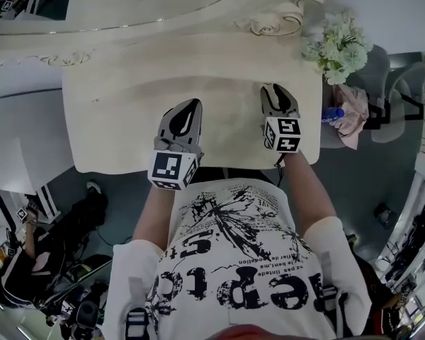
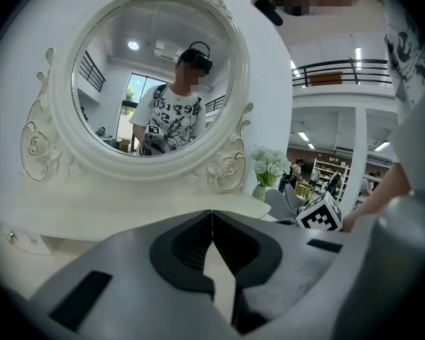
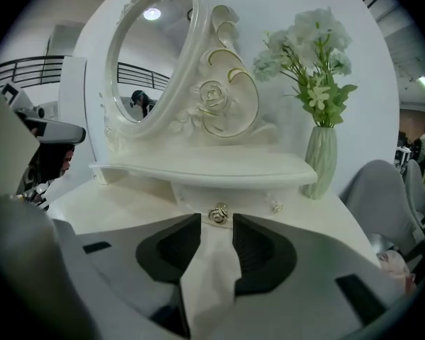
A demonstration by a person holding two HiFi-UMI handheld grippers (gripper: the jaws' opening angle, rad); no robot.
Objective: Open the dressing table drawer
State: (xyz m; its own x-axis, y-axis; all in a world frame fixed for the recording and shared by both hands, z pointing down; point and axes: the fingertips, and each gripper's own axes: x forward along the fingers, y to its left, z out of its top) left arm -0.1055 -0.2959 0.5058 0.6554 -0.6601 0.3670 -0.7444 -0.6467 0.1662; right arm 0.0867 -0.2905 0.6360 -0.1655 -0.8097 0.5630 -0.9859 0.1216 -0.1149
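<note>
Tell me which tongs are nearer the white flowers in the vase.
Right. In the head view the right tongs are over the tabletop just left of the flowers; the left tongs are farther left, near the table's middle.

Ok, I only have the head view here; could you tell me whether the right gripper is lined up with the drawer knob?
Observer: Yes. In the right gripper view the drawer knob sits just beyond the right gripper, centred on the gap.
Operator: Are its jaws apart?
Observer: Yes, open, with nothing between them yet.
Operator: And the left gripper?
Observer: The left gripper is shut and empty, and it faces the mirror.
</note>
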